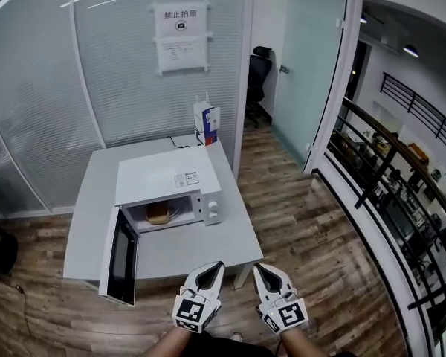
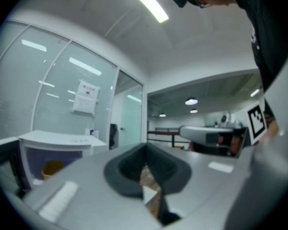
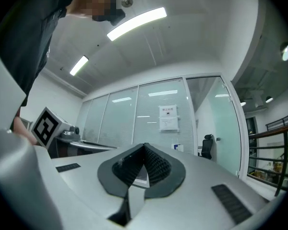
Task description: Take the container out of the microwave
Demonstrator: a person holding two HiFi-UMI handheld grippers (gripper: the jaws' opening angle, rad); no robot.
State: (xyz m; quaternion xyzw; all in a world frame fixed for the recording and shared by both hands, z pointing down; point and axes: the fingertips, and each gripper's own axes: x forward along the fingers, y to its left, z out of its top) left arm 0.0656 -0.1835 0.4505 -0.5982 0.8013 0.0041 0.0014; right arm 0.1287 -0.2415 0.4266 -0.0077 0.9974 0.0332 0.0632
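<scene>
Left gripper (image 1: 215, 268) and right gripper (image 1: 259, 269) hover just off the tabletop's (image 1: 208, 248) near edge, both pinched closed and empty. The brown container (image 1: 158, 214) sits inside the microwave (image 1: 163, 175), door (image 1: 122, 257) swung wide.

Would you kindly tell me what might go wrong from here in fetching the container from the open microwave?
The microwave door swings out past the front edge of the table, so a body or arm moving in could knock it. The left gripper and right gripper are both shut; reaching in like that might push the container deeper rather than grip it.
</scene>
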